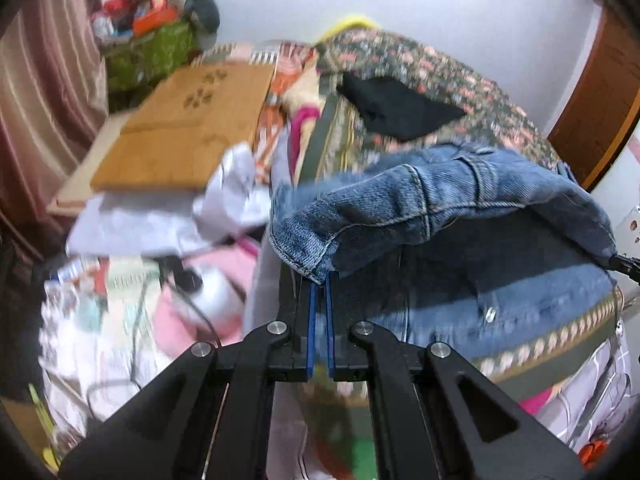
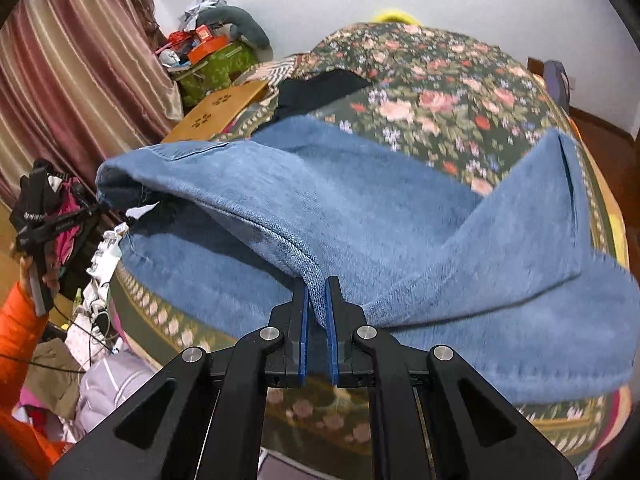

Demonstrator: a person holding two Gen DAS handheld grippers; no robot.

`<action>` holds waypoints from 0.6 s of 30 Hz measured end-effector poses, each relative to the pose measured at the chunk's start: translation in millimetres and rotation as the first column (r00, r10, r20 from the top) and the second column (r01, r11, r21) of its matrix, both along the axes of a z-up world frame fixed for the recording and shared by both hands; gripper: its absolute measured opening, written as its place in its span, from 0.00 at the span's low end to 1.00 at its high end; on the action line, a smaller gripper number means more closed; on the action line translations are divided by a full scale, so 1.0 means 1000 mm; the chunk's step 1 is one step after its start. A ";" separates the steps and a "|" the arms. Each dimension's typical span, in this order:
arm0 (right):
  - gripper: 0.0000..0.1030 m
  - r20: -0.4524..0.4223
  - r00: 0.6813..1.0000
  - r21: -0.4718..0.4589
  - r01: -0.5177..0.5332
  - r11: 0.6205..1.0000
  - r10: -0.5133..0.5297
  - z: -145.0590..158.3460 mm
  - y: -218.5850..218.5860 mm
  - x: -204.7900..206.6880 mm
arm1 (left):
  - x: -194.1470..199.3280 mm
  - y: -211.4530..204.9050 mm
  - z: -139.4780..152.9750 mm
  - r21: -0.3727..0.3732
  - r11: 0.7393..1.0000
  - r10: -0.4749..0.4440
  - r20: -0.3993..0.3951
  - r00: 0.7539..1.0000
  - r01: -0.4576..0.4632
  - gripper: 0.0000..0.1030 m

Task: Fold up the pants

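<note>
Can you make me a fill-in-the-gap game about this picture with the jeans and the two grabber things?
1. Both black two-finger grippers, left and right, are clamped on the blue denim ____.
2. The pants hang over a bed with a dark ____-patterned cover.
3. The pads inside the gripper fingers are coloured ____.
4. A folded ____ cloth lies on the cover behind the pants.

Missing words: pants, flower, blue, black.

Jeans (image 2: 360, 216) sprawl across the bedspread (image 2: 440, 92), a dark garment (image 1: 396, 106) behind them; left of the bed sits a wooden board (image 1: 192, 120), a cluttered box (image 1: 148, 52) beyond it.
</note>
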State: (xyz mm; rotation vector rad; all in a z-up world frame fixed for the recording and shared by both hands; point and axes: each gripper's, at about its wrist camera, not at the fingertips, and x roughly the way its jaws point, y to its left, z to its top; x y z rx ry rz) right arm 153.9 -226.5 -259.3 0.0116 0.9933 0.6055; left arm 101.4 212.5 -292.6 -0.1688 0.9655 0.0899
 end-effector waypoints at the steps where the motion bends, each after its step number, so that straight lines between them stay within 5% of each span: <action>1: 0.07 -0.007 1.000 0.002 0.001 1.000 -0.001 -0.003 -0.001 -0.001 | -0.002 -0.003 -0.006 -0.002 1.000 0.007 -0.020 1.000 -0.007 0.03; 5: 0.11 -0.023 1.000 0.030 0.009 1.000 -0.008 -0.007 -0.004 -0.004 | -0.012 -0.004 -0.021 0.017 0.999 0.040 -0.085 0.996 -0.039 0.03; 11: 0.17 -0.042 0.999 0.027 -0.012 1.000 0.013 0.009 -0.014 -0.002 | -0.011 0.001 0.013 0.067 0.994 0.084 -0.052 0.995 -0.081 0.04; 16: 0.30 0.026 0.998 0.018 0.064 0.998 -0.065 0.031 -0.043 0.011 | 0.025 -0.019 0.053 0.096 0.994 0.060 -0.008 0.998 -0.059 0.24; 18: 0.39 0.042 0.993 0.002 0.113 0.994 -0.113 0.038 -0.056 0.024 | 0.045 -0.034 0.064 0.116 0.992 0.045 0.013 0.999 -0.046 0.47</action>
